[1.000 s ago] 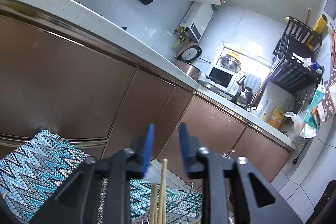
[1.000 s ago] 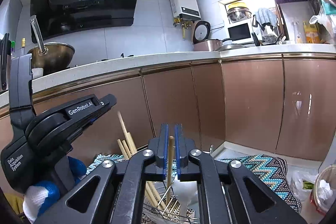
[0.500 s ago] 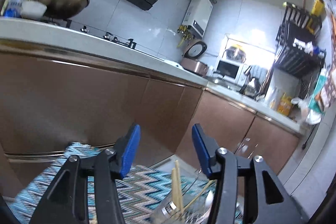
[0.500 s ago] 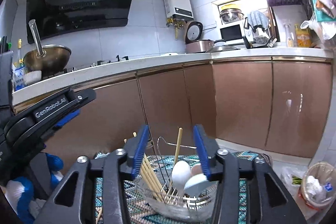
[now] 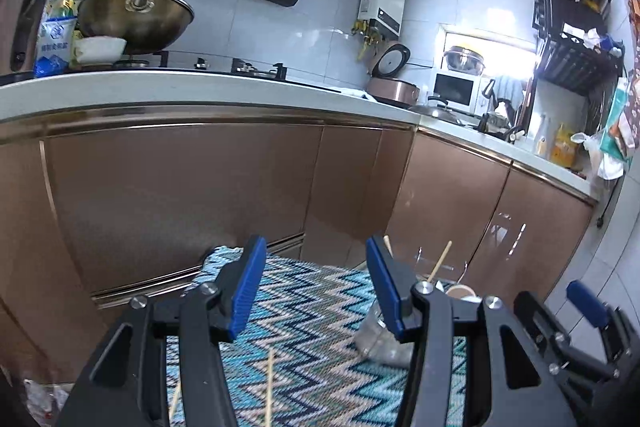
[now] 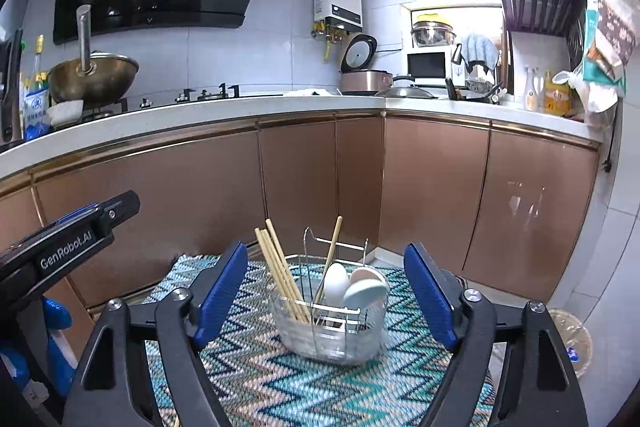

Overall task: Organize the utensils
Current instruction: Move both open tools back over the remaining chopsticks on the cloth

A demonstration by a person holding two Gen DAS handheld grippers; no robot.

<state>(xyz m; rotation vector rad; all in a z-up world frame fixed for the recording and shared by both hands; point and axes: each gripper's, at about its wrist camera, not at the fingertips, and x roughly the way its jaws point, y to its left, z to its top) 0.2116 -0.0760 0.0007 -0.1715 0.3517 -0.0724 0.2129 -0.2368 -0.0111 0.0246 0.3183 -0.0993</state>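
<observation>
A clear utensil holder with a wire frame (image 6: 332, 335) stands on a zigzag-patterned mat (image 6: 280, 379). It holds several wooden chopsticks (image 6: 280, 267), one more chopstick (image 6: 330, 255) and pale spoons (image 6: 352, 285). My right gripper (image 6: 324, 291) is open and empty, its blue pads on either side of the holder, nearer the camera. My left gripper (image 5: 316, 287) is open and empty above the mat (image 5: 312, 307). Two loose chopsticks (image 5: 270, 387) lie on the mat below it. The holder (image 5: 384, 339) shows partly behind its right finger.
Copper-brown cabinets (image 6: 300, 179) run behind the mat under a white counter (image 6: 200, 115) with a wok (image 6: 94, 75) and a rice cooker (image 6: 364, 75). A bin (image 6: 572, 339) stands on the floor at right. The left gripper body (image 6: 60, 251) shows at left.
My right gripper opened and let go of a chopstick, which now stands in the holder, then drew back. My left gripper opened wider and tilted down to the mat.
</observation>
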